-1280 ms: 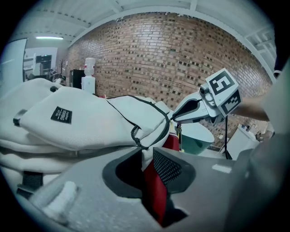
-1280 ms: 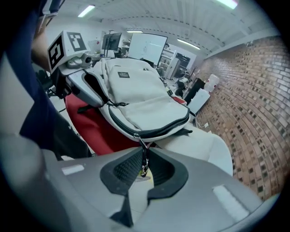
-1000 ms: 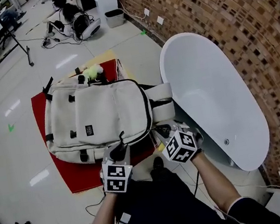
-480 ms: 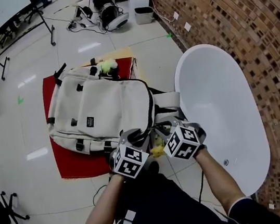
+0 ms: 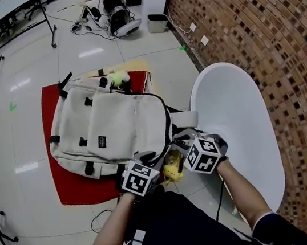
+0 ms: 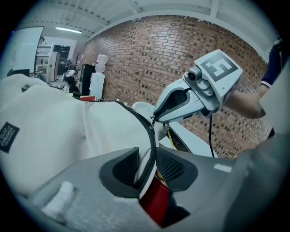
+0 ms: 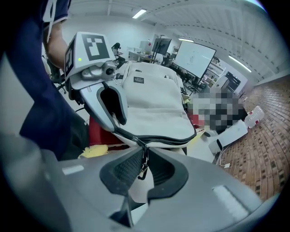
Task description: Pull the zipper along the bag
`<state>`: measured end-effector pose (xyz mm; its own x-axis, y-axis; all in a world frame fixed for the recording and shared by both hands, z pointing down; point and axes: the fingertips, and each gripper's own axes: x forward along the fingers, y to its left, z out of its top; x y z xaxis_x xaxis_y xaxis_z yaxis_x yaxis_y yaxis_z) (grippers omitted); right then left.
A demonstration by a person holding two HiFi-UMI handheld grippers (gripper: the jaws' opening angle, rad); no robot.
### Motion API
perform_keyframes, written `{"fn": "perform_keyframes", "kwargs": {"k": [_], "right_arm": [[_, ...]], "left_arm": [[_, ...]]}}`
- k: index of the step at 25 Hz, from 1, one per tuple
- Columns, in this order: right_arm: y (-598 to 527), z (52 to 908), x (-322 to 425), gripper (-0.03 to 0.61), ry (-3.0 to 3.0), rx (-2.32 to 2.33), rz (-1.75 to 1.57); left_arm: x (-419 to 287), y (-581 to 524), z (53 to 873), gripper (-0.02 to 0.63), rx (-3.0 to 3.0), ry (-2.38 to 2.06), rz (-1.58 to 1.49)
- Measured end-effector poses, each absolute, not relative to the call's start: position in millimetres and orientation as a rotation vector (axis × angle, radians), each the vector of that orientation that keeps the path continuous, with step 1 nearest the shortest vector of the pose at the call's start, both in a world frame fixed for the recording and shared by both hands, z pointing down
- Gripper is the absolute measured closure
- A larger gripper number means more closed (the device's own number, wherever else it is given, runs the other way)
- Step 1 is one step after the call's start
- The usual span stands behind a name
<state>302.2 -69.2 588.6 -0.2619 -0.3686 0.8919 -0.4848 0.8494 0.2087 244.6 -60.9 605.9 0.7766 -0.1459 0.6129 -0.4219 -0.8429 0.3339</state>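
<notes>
backpack [image 5: 114,128]: a cream bag is being shown lying flat on a red mat [image 5: 65,185] on the tiled floor [image 5: 19,111], with its near corner being reached by both grippers.
zipper track [image 6: 154,140]: a dark line is being seen running along the bag's edge, from between the left jaws up to the right gripper's tips.
left gripper [image 6: 147,154]: the bag's edge with the track is being straddled by the jaws, which have just been closing. They are being kept well apart, and no firm press of the pads on the fabric is being shown.
right gripper [image 7: 144,154]: the jaws are being held closed on the zipper pull [image 7: 143,164]. The metal tab is being pinched between the pads [image 7: 125,167], with its lower end dangling.
bathtub [image 5: 239,117]: a white tub is being seen just beside the bag, along the brick wall [image 5: 279,41].
yellow item [image 5: 173,171]: it is being seen on the floor between the two grippers, and its kind cannot be told.
</notes>
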Motion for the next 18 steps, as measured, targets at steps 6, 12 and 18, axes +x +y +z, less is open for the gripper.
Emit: {"fn": "perform_keyframes", "kwargs": {"k": [6,12,18], "right_arm": [[-91.5,592.5,314.4,0.535,-1.889,0.607,0.19],[-127.2,592.2,333.3,0.541,-1.939,0.542,0.179],[-177.8,597.2,356.8,0.543,-1.968,0.467,0.108]], "left_arm": [[241.9,-63.6,621.6,0.489,2.424,-0.445,0.768],[239.3,-60.9,632.8,0.491,2.353,-0.535,0.801],[236.2,-62.6,646.2,0.489,2.297,-0.644,0.871]]}}
